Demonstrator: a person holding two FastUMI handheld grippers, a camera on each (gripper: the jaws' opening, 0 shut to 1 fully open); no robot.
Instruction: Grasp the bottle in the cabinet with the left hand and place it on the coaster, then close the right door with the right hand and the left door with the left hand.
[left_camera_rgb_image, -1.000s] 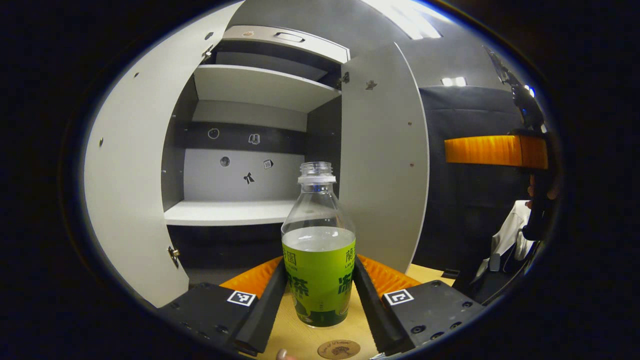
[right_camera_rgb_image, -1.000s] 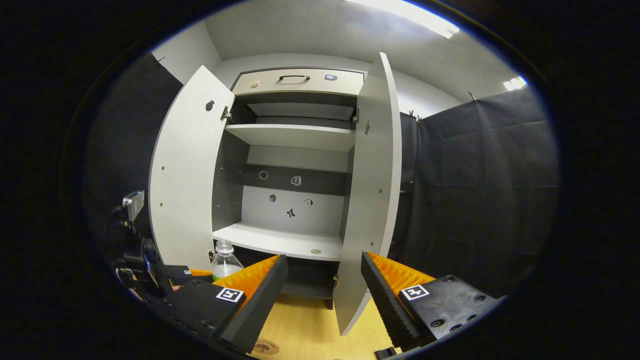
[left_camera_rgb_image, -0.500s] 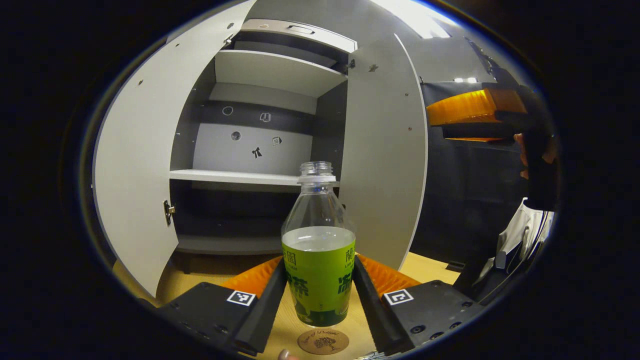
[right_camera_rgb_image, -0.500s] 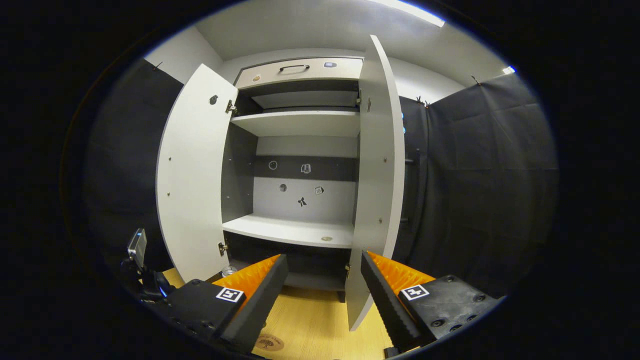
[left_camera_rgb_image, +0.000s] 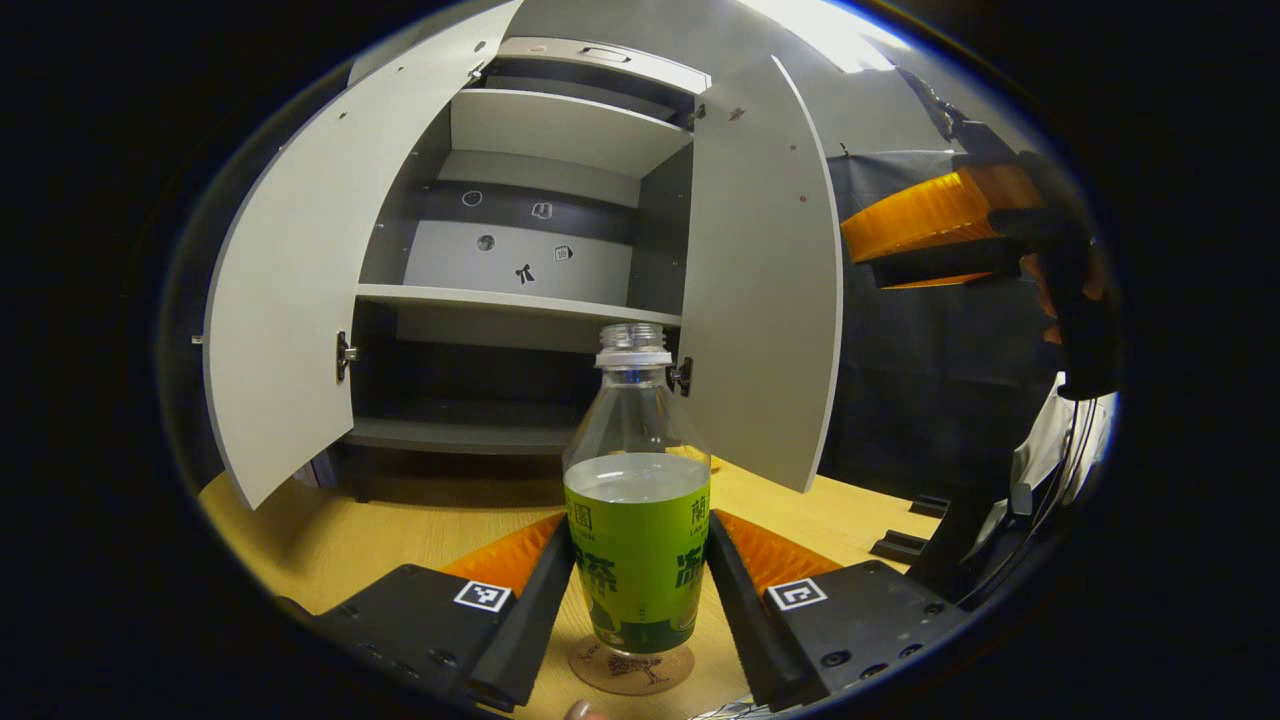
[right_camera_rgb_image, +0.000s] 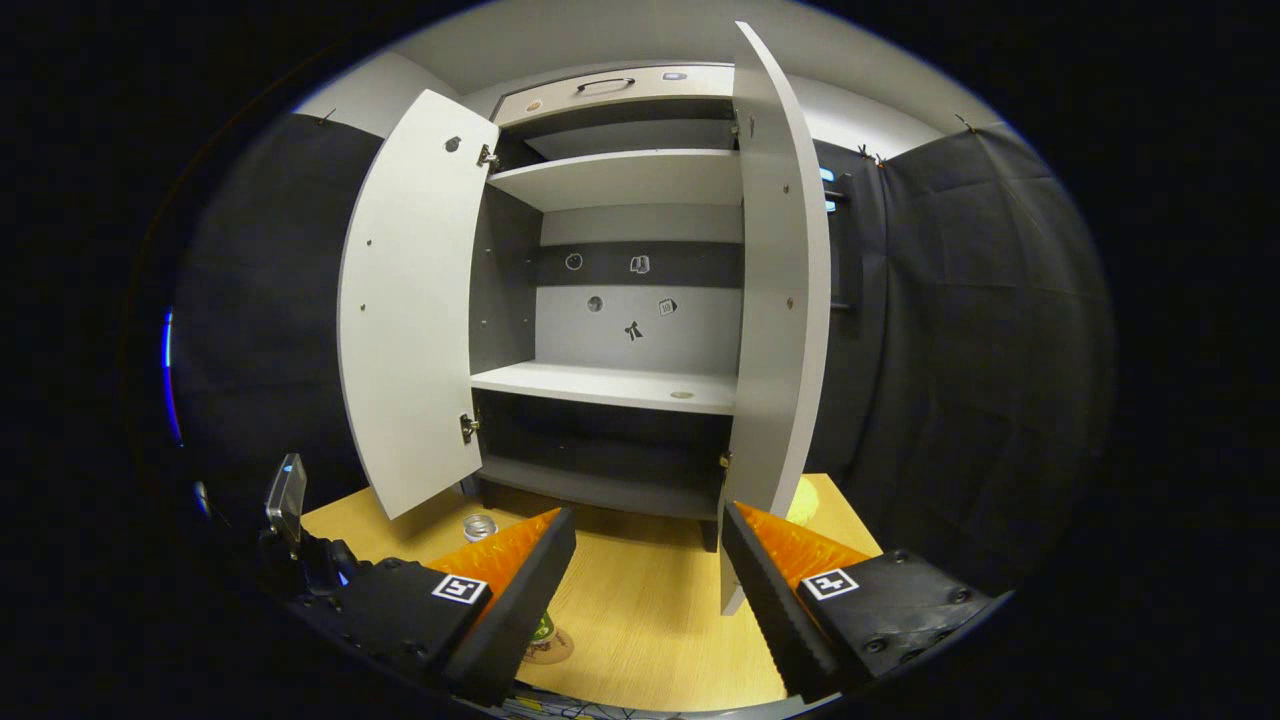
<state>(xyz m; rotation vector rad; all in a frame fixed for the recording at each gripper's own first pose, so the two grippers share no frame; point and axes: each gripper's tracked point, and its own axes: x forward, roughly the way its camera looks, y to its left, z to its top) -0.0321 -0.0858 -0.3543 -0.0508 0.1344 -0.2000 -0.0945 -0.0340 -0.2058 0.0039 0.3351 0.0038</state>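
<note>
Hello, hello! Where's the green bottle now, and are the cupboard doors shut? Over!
Left tool shut on the bottle, bottle down on the coaster. Right tool open, holding nothing. Right door and left door both open. Nothing blocking.

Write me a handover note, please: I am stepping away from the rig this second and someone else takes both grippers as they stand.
Left gripper: shut on the bottle, upright and uncapped, its base on or just above the coaster on the wooden table; contact is not clear.
Right gripper: open, holding nothing, in front of the cabinet.
Both doors stand open: left door, right door. The shelves look bare of bottles.
Done: bottle taken out and brought to the coaster.
Left: release the bottle, close the right door with the right gripper, then the left door with the left gripper.
</note>
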